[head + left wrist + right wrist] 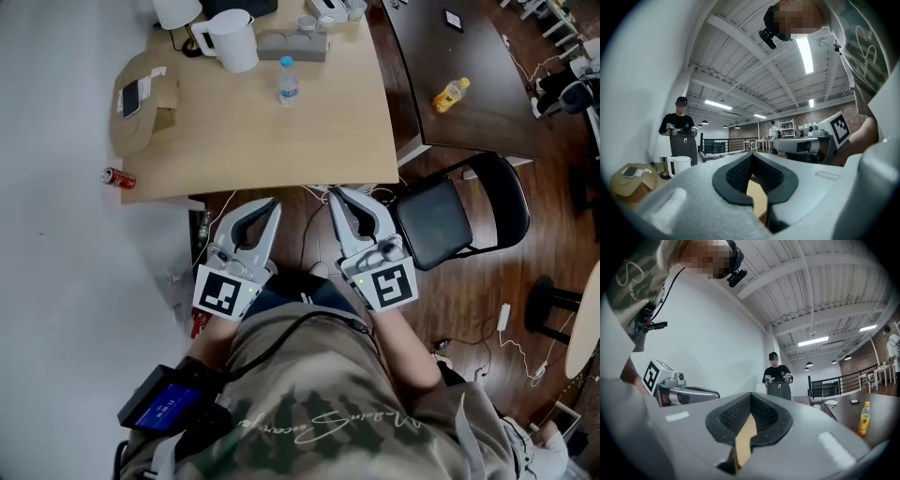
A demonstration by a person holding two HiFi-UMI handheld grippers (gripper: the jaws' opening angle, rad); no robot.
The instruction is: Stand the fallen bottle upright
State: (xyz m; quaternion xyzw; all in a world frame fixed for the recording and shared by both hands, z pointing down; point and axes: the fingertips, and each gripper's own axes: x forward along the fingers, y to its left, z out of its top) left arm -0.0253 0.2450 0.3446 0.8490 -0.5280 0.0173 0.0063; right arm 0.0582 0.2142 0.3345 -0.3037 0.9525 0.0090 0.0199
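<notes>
Head view | bottle (288, 81): clear, blue cap, upright on table (309, 141) | left gripper (270, 204), right gripper (336, 195): closed, empty

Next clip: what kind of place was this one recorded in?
Probably an open-plan office or studio loft. The head view shows a light wooden table with a white jug and a black folding chair. The left gripper view shows an exposed beam ceiling with strip lights and a brick wall.

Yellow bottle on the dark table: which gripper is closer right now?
Right. In the head view the right gripper sits below and left of the yellow bottle; the left gripper is further left still.
</notes>
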